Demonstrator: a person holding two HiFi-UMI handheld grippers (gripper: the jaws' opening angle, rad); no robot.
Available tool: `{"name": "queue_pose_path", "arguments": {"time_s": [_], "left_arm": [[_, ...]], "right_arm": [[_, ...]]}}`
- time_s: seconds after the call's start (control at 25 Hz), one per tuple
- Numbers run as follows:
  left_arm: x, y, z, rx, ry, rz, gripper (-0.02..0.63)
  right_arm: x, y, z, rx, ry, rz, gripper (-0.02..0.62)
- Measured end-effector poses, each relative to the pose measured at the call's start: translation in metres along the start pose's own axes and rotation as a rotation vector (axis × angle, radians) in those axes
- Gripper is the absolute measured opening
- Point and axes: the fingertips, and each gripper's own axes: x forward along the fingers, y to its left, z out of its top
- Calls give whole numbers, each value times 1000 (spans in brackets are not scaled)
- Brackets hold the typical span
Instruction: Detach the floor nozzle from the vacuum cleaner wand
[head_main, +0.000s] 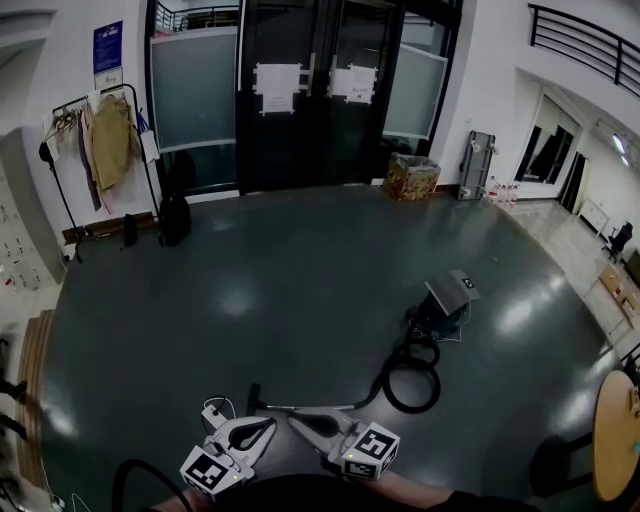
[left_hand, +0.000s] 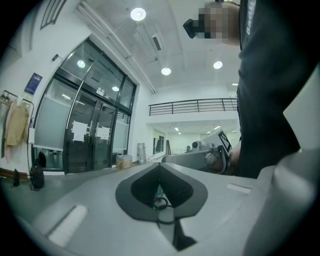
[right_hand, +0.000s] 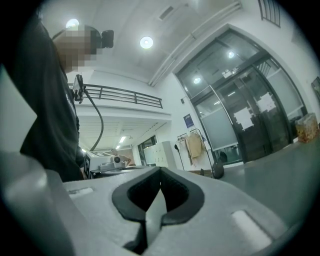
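- Dark, glossy floor (head_main: 280, 290) fills a wide hall and lies bare from the glass doors (head_main: 300, 90) at the back down to the vacuum cleaner.
- Two white sheets (head_main: 278, 86) are stuck on the doors and a blue poster (head_main: 107, 46) hangs on the left wall; their print is too small to read.
- Square black-and-white markers sit on each gripper's cube; no brand name can be read anywhere.
- Along the edges stand a coat rack (head_main: 95, 140) at left, a patterned box (head_main: 412, 178) by the doors and a round wooden table (head_main: 615, 440) at right.
- Vacuum cleaner (head_main: 442, 305) sits right of centre, and its black hose (head_main: 412, 378) loops toward the wand (head_main: 310, 407), which lies flat on the floor just beyond the grippers.
- At the wand's left end is the floor nozzle (head_main: 253, 397), small and dark, hard to make out.
- Left gripper (head_main: 268, 427) has its jaws pressed together on nothing.
- Right gripper (head_main: 298, 421) likewise has its jaws together and empty, with its tip near the left one's.
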Motion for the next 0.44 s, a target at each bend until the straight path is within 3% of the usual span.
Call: {"name": "queue_pose_path", "arguments": {"time_s": [0.44], "left_arm": [[-5,1,-6,-16,0,12,-5]], "right_arm": [[0,3,-8,22,11,-7,0]]}}
